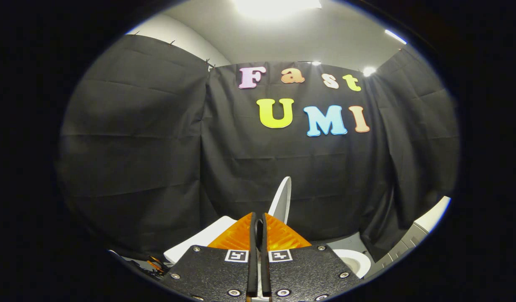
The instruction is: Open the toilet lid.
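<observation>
**Toilet lid up, gripper pressed together**

The toilet lid [283,200] is white and stands up on its edge, tilted a bit, just beyond the fingertips. It is seen from the side, so it looks thin. It rises in front of the black cloth wall [165,147].

The gripper [258,222] has its two fingers pressed together w/ nothing between them – only a thin slit shows. The fingers do not touch the lid.

To the right of the fingers and lower down sits the white toilet bowl [354,261], partly hidden by the gripper's body. To the left of the fingers is a flat white slab [203,241] — can't tell what it is.

Behind the cloth, a pale wall & ceiling w/ a bright light [274,6] up top.
</observation>
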### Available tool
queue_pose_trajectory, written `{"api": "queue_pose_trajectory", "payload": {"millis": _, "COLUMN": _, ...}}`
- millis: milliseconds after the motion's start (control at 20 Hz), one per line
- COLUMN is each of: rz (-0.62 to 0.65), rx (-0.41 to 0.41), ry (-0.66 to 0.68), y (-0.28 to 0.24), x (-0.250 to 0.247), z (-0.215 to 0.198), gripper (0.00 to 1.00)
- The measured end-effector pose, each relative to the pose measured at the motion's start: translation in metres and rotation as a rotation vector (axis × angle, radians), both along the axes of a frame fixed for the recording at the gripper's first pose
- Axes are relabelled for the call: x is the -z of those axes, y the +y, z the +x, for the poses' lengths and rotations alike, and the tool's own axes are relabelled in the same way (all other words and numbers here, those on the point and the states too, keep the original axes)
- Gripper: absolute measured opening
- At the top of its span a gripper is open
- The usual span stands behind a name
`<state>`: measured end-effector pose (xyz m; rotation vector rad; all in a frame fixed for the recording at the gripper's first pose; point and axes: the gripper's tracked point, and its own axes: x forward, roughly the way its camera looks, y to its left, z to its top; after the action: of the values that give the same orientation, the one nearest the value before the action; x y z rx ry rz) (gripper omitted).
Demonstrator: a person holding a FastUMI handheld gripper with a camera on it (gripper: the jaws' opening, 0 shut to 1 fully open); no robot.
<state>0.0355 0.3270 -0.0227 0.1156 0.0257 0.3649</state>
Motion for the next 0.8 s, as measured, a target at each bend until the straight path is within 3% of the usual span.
{"api": "queue_pose_trajectory", "payload": {"millis": 350, "rz": -0.118, "rx": -0.067, "ry": -0.027, "y": 0.051, "x": -0.006, "z": -0.002, "gripper": 0.03}}
{"api": "queue_pose_trajectory", "payload": {"millis": 800, "rz": -0.108, "rx": -0.152, "ry": -0.015, "y": 0.11, "x": -0.003, "z": -0.006, "gripper": 0.03}}
